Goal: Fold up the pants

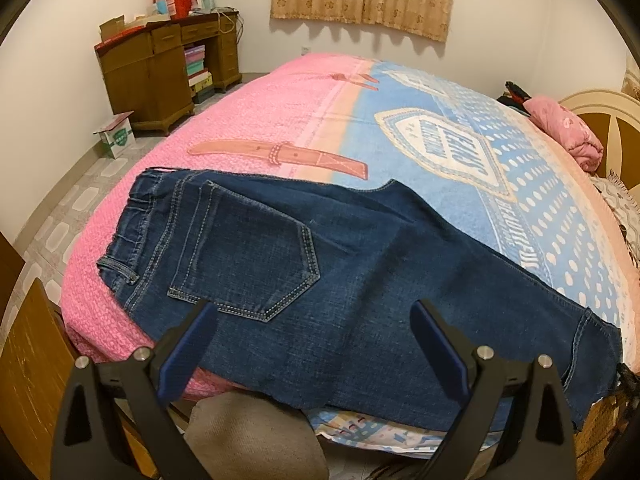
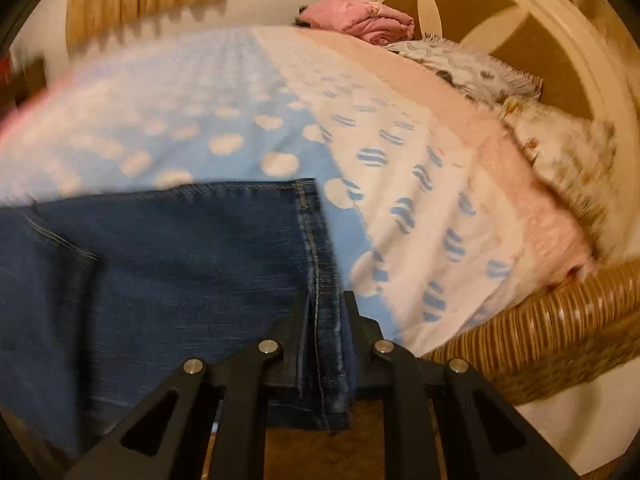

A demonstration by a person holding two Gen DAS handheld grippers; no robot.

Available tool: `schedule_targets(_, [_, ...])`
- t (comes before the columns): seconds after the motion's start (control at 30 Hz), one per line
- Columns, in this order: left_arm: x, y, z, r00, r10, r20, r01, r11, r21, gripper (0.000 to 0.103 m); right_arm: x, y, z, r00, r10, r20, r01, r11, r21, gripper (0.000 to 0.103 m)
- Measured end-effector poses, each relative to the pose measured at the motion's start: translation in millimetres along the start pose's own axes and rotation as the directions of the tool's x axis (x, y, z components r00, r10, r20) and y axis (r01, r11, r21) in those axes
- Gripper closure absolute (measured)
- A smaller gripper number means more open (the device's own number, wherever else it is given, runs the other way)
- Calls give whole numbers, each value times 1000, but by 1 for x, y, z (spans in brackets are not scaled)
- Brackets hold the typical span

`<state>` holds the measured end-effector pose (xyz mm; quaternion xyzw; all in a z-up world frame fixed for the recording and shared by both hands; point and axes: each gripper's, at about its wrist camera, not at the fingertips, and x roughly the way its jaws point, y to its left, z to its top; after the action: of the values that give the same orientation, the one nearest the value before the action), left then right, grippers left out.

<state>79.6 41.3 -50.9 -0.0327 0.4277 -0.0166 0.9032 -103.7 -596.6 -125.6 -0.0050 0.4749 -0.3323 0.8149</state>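
Dark blue jeans [image 1: 320, 272] lie flat across the near edge of the bed, waistband at the left, back pocket up, leg ends at the right. My left gripper [image 1: 314, 312] is open, its fingers hovering just above the seat and thigh area. In the right wrist view the jeans' leg end [image 2: 180, 264] fills the lower left. My right gripper [image 2: 326, 300] is shut on the hem edge of the jeans [image 2: 326, 360], which hangs over the bed edge. The right view is motion-blurred.
The bed [image 1: 280, 120] has a pink and blue blanket. A pink bundle [image 1: 568, 132] and pillows [image 2: 472, 64] lie by the headboard [image 2: 560, 20]. A wicker basket [image 2: 560, 320] stands by the bed. A wooden desk [image 1: 160, 68] stands at the far wall.
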Motion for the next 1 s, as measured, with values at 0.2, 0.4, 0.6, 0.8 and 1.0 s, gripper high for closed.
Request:
schedule_targets(0.2, [-6, 7, 4, 999, 12, 32, -12, 1000, -4, 4, -9, -2, 3, 996, 1, 95, -5, 999, 45, 100])
schedule_targets(0.4, [7, -3, 0, 1000, -23, -5, 23, 1000, -15, 4, -105, 50, 5, 879, 390, 275, -399, 917, -26, 75])
schedule_targets(0.6, [4, -11, -5, 1000, -13, -13, 13, 999, 35, 4, -135, 160, -3, 729, 648, 218, -619, 761, -194, 26])
schedule_targets(0.8, [1, 18, -2, 1000, -22, -2, 22, 999, -45, 4, -112, 215, 10, 804, 586, 96, -554, 798, -236, 26])
schedule_targets(1.0, [11, 28, -9, 998, -45, -35, 42, 996, -82, 4, -86, 227, 31, 908, 414, 58, -404, 904, -138, 26])
